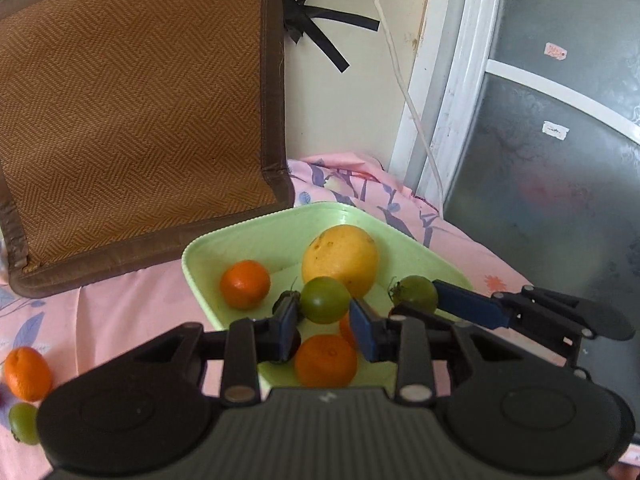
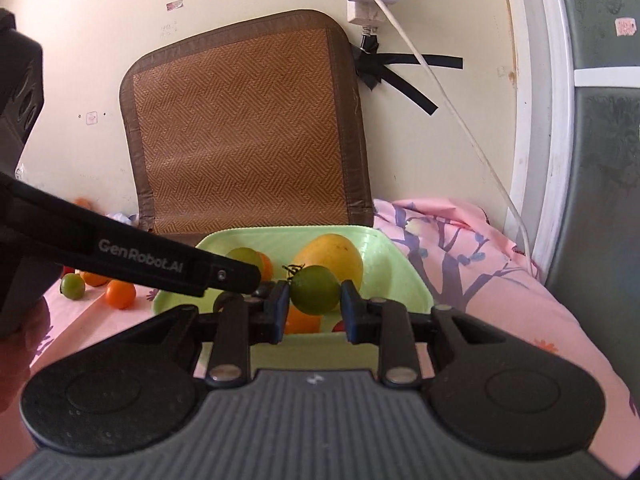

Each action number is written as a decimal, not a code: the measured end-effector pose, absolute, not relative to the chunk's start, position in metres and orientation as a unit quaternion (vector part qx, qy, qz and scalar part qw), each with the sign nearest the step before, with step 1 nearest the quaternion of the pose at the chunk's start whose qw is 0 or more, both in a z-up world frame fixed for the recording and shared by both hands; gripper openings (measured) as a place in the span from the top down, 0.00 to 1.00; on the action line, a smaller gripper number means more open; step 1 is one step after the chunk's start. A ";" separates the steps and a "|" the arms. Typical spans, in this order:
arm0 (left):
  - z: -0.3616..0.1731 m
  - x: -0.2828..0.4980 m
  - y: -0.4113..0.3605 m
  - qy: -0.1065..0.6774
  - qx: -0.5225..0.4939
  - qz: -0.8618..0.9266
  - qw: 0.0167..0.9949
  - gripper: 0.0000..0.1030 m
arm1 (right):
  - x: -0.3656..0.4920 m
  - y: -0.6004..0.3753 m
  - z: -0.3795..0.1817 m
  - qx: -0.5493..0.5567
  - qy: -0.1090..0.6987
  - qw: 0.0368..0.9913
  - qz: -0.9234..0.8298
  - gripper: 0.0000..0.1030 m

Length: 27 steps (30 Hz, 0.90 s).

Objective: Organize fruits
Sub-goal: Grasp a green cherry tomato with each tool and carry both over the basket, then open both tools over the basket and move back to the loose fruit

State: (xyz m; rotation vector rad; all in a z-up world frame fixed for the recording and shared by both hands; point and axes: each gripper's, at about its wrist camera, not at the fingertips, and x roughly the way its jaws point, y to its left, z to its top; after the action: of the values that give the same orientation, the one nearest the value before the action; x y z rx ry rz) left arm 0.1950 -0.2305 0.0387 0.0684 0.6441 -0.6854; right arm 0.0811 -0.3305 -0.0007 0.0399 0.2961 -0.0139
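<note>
A: Fruits: where do they lie, left to right?

B: On the pink floral cloth (image 1: 132, 304), an orange (image 1: 27, 373) and a green tomato (image 1: 23, 423) sit outside the green tray (image 1: 200, 252). In the tray: an orange (image 1: 245, 284), a yellow fruit (image 1: 340, 260), another orange (image 1: 326, 360).

A: And the grippers?

B: The left gripper (image 1: 325, 328) hangs open over the tray, a green tomato (image 1: 325, 300) just beyond its fingers. The right gripper (image 2: 314, 312) is clamped on a green tomato (image 2: 315, 295) above the tray.
</note>
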 end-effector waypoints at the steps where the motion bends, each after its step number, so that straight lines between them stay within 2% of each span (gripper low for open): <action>1: 0.037 0.197 -0.234 0.312 0.035 -0.331 0.890 0.70 | 0.082 -0.332 -0.001 0.021 0.148 0.989 -0.009 0.70; 9: 0.042 0.191 -0.218 0.301 0.001 -0.321 0.898 0.67 | 0.074 -0.349 0.000 0.055 0.122 0.991 -0.031 0.69; 14: 0.054 0.173 -0.131 0.269 -0.056 -0.265 0.924 0.67 | 0.068 -0.358 -0.002 0.079 0.115 0.989 -0.055 0.69; 17: 0.045 0.159 -0.071 0.258 -0.045 -0.182 0.948 0.67 | 0.067 -0.360 -0.002 0.086 0.112 0.988 -0.063 0.69; 20: 0.024 0.151 -0.023 0.282 -0.033 -0.104 0.953 0.67 | 0.064 -0.357 -0.002 0.095 0.102 0.988 -0.066 0.69; 25: 0.001 0.146 0.022 0.312 -0.064 -0.066 0.945 0.67 | 0.049 -0.334 0.010 0.096 0.072 0.992 -0.046 0.69; 27: 0.003 0.142 0.026 0.300 -0.070 -0.070 0.949 0.64 | 0.044 -0.315 0.013 0.091 0.073 0.993 -0.021 0.69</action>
State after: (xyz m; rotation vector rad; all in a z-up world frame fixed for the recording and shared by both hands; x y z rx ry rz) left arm 0.1422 0.0259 0.0034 -0.1419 0.6105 -0.1419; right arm 0.0439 -0.3150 0.0132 0.1822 0.1461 -0.0413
